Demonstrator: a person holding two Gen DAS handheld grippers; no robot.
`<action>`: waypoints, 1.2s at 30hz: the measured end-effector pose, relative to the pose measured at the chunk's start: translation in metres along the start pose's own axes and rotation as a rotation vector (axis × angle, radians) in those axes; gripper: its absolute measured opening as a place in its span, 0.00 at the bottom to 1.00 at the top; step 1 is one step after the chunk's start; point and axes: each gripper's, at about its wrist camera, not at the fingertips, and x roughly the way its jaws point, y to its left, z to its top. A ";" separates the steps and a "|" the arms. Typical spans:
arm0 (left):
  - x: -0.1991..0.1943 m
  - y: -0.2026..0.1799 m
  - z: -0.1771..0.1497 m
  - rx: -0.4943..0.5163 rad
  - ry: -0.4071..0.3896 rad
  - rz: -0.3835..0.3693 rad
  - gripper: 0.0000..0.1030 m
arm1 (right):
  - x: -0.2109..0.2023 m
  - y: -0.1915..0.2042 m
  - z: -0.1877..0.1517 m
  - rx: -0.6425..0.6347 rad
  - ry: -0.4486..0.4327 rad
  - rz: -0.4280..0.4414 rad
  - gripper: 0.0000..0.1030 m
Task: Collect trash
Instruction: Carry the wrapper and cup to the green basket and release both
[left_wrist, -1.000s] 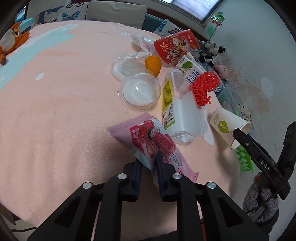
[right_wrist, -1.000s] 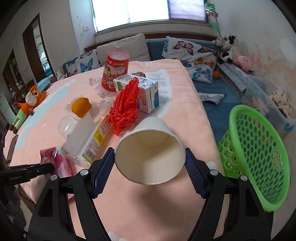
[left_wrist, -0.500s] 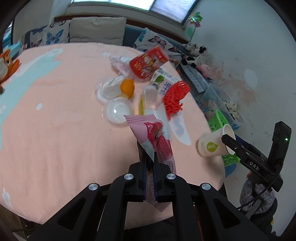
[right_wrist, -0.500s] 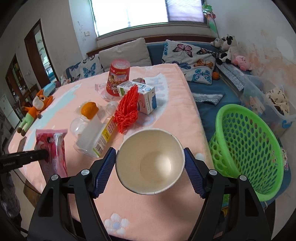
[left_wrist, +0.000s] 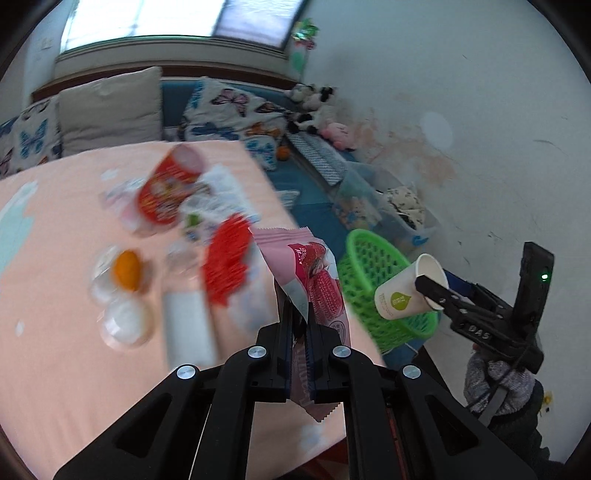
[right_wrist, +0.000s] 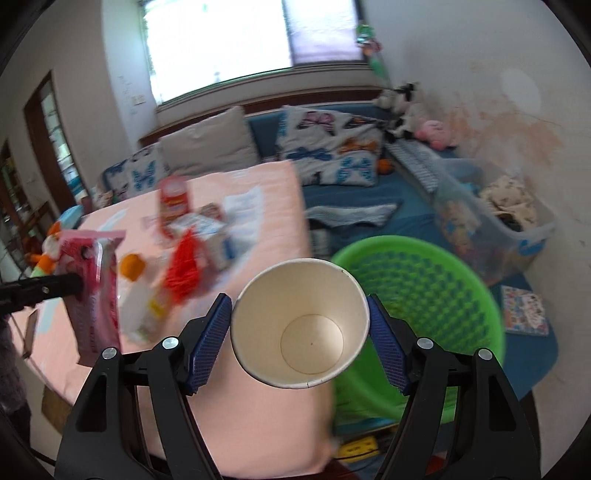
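Off the bench (left_wrist: 74, 369) now: left hand-held gripper (left_wrist: 299, 325) clamps pink wrapper (left_wrist: 314, 280), right hand-held gripper (right_wrist: 299, 332) squeezes paper cup (right_wrist: 299, 325), both lifted twd green basket (right_wrist: 424, 295) at 3 o'clock; drop looks next.

One paper cup (right_wrist: 301, 325), one pink wrapper (left_wrist: 314, 280) (both held), one green basket (right_wrist: 424, 295)

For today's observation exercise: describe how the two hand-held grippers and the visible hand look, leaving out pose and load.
Left gripper: black angular frame, silver screw heads, dark slim fingers. Right gripper: the same black frame and screws, with blue textured pads. From the left view it bears white letters "DAS", a green light and a dark cable. The hand wears a grey knit glove.
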 end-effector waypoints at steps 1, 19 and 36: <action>0.008 -0.007 0.007 0.011 0.009 -0.016 0.06 | 0.004 -0.011 0.001 0.017 0.006 -0.024 0.71; 0.124 -0.123 0.069 0.197 0.098 -0.100 0.06 | 0.048 -0.099 -0.041 0.173 0.135 -0.151 0.74; 0.199 -0.138 0.049 0.244 0.214 -0.074 0.06 | 0.053 -0.102 -0.055 0.181 0.162 -0.147 0.79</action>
